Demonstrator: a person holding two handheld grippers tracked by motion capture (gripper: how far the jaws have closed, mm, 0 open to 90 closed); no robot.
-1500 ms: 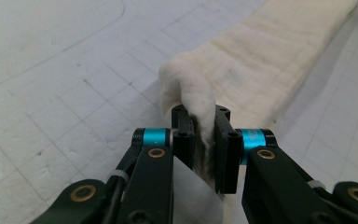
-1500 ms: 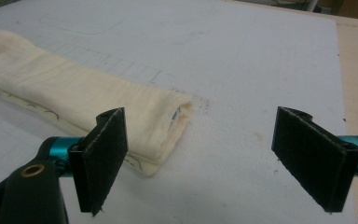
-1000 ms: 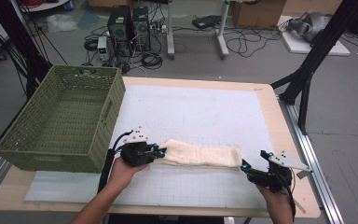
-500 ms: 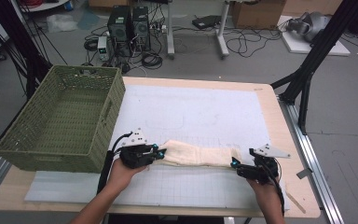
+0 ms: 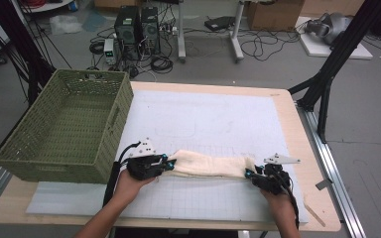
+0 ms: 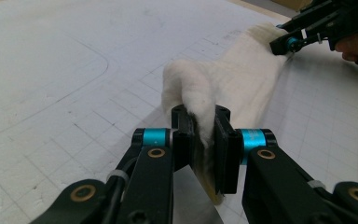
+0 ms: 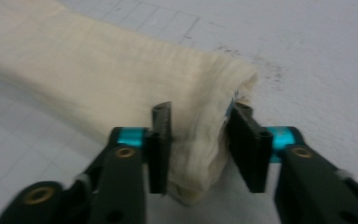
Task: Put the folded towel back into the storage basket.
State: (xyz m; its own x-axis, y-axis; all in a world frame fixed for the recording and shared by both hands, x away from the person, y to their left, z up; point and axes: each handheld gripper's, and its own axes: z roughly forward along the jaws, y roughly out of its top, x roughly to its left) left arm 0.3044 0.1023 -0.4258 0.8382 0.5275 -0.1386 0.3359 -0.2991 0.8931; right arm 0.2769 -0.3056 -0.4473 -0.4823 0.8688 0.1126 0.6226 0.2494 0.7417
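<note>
The cream towel (image 5: pixel 209 165) lies folded lengthwise on the desk (image 5: pixel 218 119) beside the basket (image 5: pixel 67 126). The left hand-held gripper (image 6: pixel 200 123) is clamped on one end; the right hand-held gripper (image 7: pixel 199 122) straddles the other, jaws apart. Advise closing squarely on all layers before lifting level.

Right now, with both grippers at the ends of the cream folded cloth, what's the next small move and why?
Probably close the right gripper on its end of the cream folded cloth. Its jaws straddle that end but look not yet pinched, while the left gripper is clamped on the other end. Both ends need holding before a lift, perhaps toward the green woven basket.
</note>
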